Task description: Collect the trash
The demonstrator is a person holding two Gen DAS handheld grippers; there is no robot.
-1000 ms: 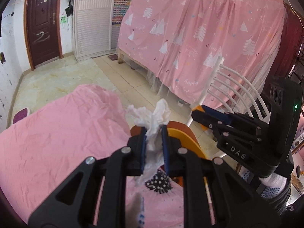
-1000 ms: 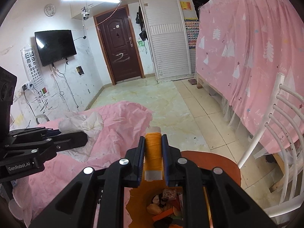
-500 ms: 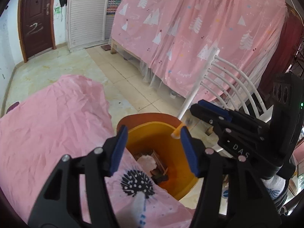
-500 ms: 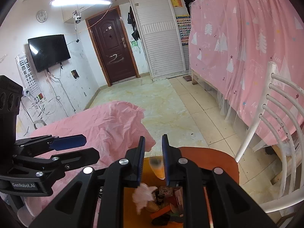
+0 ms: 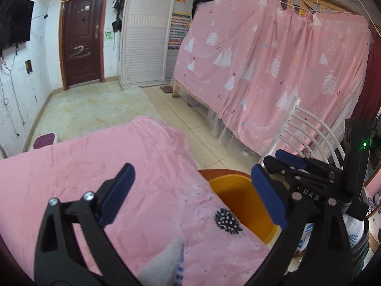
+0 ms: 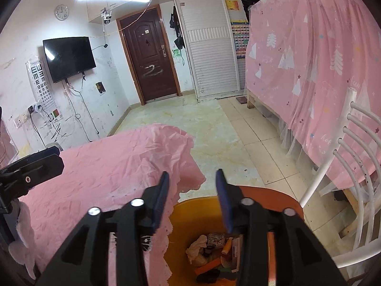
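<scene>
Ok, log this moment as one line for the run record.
left gripper: open, empty, over pink tablecloth | right gripper: open, empty, above orange plastic bin | crumpled white tissue and orange tube: in bin

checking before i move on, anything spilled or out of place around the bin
Nothing stands out. The trash sits inside the orange plastic bin, none spilled on the pink tablecloth. Left gripper and right gripper are open and empty.
</scene>
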